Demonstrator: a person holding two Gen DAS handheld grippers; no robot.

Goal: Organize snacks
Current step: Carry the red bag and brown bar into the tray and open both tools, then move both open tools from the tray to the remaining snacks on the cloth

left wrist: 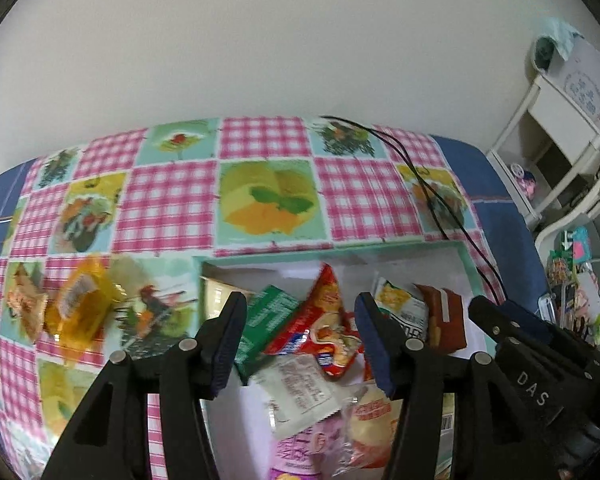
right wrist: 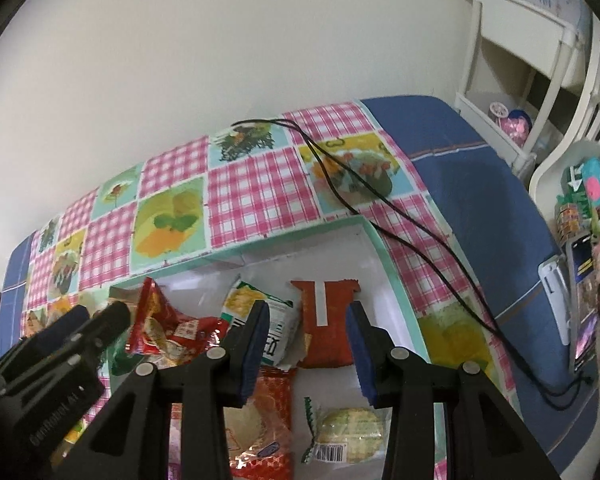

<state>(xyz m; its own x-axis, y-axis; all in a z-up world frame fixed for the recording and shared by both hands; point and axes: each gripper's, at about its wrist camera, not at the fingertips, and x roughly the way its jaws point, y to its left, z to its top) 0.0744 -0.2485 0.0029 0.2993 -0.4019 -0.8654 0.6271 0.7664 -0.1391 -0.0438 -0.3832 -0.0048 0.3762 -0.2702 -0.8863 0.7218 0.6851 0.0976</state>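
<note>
A mint-rimmed white box holds several snack packets: a red chip bag, a green packet, a white sachet and a brown-red packet. My left gripper is open and empty above the box's left part. An orange jelly cup lies on the cloth left of the box. In the right wrist view my right gripper is open and empty over the brown-red packet, beside a white-yellow packet and above a round biscuit pack. The box rim also shows there.
A pink checked tablecloth covers a blue bed. A black cable runs across the cloth past the box's right rim. A white shelf unit and clutter stand at the right. A phone lies at the right edge.
</note>
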